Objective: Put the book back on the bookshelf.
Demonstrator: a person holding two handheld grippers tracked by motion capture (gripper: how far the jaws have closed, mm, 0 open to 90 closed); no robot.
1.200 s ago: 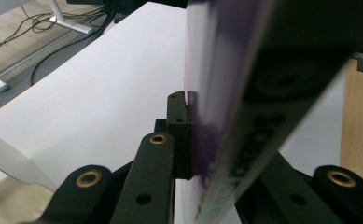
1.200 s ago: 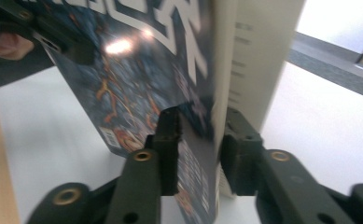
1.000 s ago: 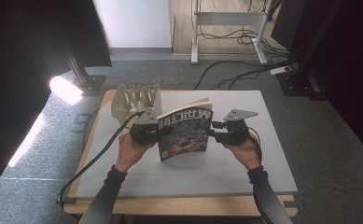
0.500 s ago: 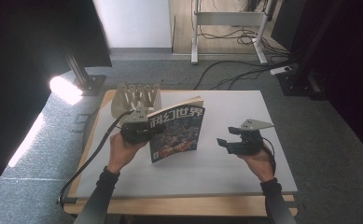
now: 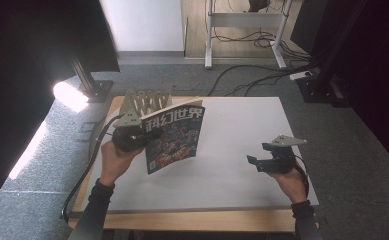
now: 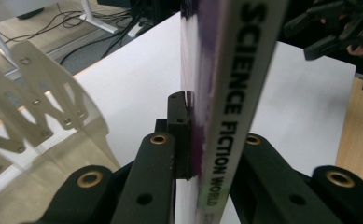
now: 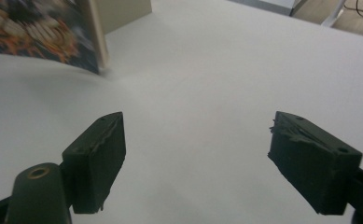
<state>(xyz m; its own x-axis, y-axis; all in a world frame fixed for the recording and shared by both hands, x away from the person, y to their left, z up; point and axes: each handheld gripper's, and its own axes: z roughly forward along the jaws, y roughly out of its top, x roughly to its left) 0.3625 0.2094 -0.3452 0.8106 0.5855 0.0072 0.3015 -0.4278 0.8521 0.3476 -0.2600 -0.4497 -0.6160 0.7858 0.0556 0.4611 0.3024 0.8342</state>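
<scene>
The left claw [image 5: 143, 134] is clamping the spine edge of a magazine [image 5: 174, 137], holding it upright above the white surface [image 5: 232, 175]. The right claw [image 5: 258, 157] is hovering well apart from it, jaws gaping wide and gripping nothing.

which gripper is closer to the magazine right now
Left. The left gripper is clamped on the magazine at its spine, holding it upright; the right gripper hangs open, well off to its right.
</scene>
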